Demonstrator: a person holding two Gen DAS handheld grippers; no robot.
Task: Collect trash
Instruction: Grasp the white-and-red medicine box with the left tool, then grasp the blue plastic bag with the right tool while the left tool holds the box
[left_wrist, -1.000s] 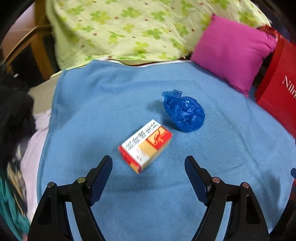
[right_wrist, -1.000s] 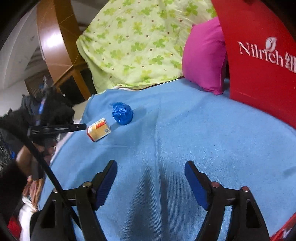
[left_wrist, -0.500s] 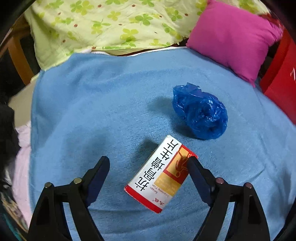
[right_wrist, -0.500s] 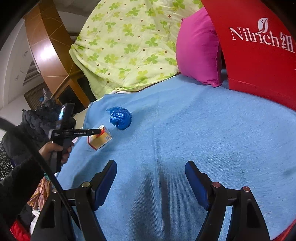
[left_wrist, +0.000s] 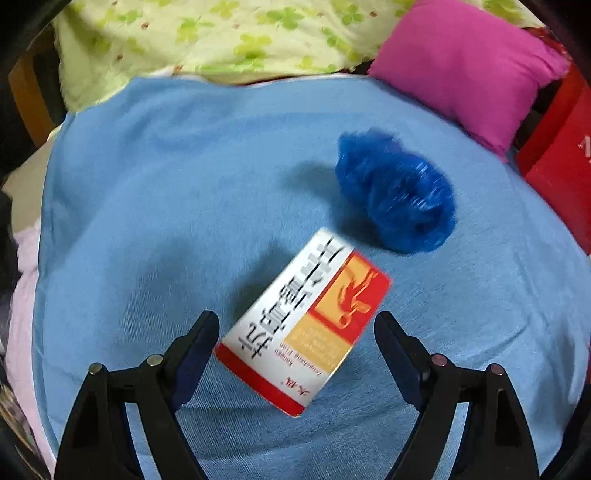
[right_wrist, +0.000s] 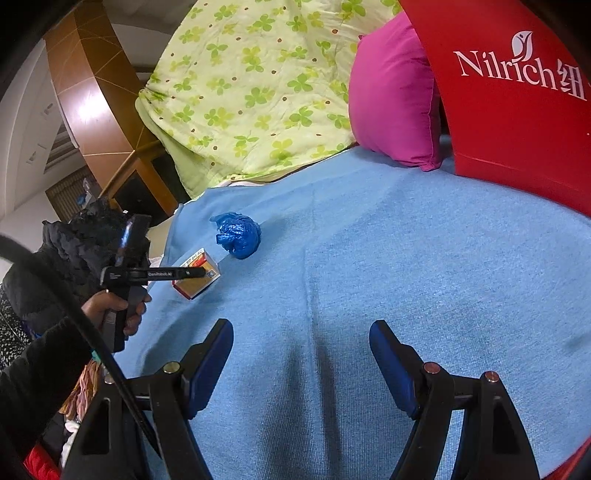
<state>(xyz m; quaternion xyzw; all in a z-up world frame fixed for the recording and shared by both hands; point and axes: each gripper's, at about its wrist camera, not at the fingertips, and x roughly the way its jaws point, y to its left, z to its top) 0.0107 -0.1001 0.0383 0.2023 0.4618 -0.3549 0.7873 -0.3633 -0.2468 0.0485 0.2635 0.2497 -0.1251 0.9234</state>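
Blue blanket (left_wrist: 184, 192) over a bed, green quilt (right_wrist: 258, 85) behind, red bag (right_wrist: 517, 110) and pink pillow (left_wrist: 469, 62) at right, crumpled blue bag (left_wrist: 399, 192) just beyond box (left_wrist: 306, 325), box lying between closing left gripper (left_wrist: 295, 332) jaws, pads not yet touching, right gripper (right_wrist: 301, 343) apart, gaping over bare blanket

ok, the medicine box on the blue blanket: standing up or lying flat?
Lying flat. The medicine box rests on a broad face on the blue blanket, printed face up, between the closing jaws of the left gripper.
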